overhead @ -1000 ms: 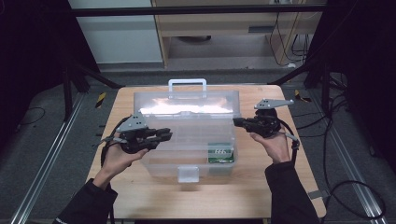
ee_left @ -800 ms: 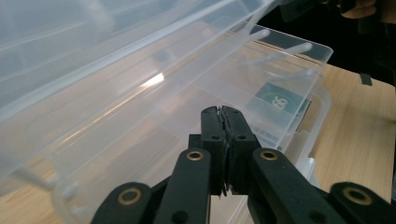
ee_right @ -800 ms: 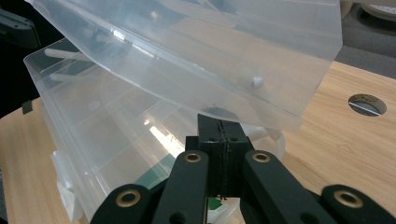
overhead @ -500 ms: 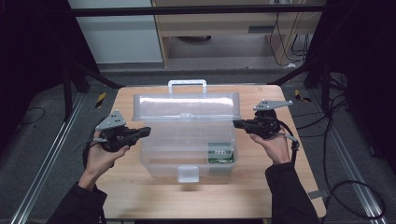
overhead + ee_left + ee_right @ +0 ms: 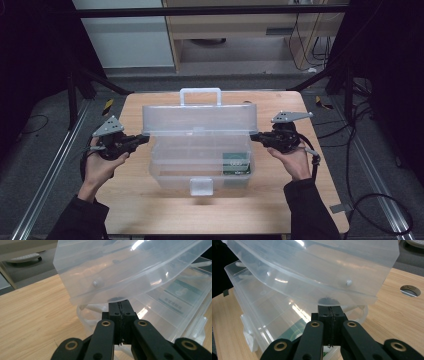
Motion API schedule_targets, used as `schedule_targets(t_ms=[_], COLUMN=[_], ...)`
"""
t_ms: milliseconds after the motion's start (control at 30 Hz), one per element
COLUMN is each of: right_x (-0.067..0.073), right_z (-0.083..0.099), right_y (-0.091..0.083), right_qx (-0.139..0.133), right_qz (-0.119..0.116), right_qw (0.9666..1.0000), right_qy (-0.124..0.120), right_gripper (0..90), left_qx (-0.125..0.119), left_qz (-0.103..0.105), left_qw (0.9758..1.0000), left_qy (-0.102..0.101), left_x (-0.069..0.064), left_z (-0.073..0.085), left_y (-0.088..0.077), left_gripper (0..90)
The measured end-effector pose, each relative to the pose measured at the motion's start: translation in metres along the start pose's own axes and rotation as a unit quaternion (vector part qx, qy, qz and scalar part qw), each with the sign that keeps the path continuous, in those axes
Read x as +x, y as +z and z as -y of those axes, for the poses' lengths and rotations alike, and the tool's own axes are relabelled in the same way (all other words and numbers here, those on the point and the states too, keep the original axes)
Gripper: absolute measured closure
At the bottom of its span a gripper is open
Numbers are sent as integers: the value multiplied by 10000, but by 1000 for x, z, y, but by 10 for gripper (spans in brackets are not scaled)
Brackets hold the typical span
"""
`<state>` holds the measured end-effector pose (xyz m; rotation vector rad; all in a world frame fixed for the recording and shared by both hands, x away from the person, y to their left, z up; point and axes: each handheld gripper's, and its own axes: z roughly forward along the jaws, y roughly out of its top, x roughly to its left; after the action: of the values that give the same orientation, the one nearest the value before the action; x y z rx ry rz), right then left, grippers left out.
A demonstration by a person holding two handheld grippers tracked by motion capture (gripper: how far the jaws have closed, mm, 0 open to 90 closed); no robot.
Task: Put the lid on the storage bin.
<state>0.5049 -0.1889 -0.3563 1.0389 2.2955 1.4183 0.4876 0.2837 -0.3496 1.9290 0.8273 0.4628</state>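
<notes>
1. Centrally in the high view, the clear plastic box (image 5: 200,150) sits on the wooden table (image 5: 150,210), lid raised.
2. Left gripper (image 5: 142,139) at mid-left: jaws together under the lid's edge, gripping nothing.
3. Right gripper (image 5: 254,136) at mid-right: jaws likewise together.

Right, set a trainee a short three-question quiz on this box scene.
1. True or false: the lid of the clear plastic box is raised.
2. Which tool has its jaws shut: A) left tool only, B) right tool only, C) both?
3. What colour is the packet lying inside the box?

Key: 1. True. 2. C, each with its tip at one end of the lid, under its edge. 3. Green.
</notes>
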Motion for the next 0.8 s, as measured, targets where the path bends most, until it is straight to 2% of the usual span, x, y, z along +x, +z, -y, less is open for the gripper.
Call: schedule_targets(t_ms=[200,367,600,800], right_x=[5,9,18,21], right_z=[6,15,27,37], right_y=[-2,-4,-7,-8], right_qx=[18,48,103,119], right_qz=[96,117,298,337], right_qw=[9999,9999,9992,9990], right_qy=[-32,-84,-228,-249], right_gripper=[899,899,899,898], left_qx=[12,115,116,245], left_qz=[29,-21,-70,-176], left_qw=[10000,9999,9999,9994], left_qy=[-1,38,10,163], left_x=[-2,-6,-9,-14], left_z=[8,17,29,37], left_y=[1,1,1,1], left_gripper=[893,884,879,874])
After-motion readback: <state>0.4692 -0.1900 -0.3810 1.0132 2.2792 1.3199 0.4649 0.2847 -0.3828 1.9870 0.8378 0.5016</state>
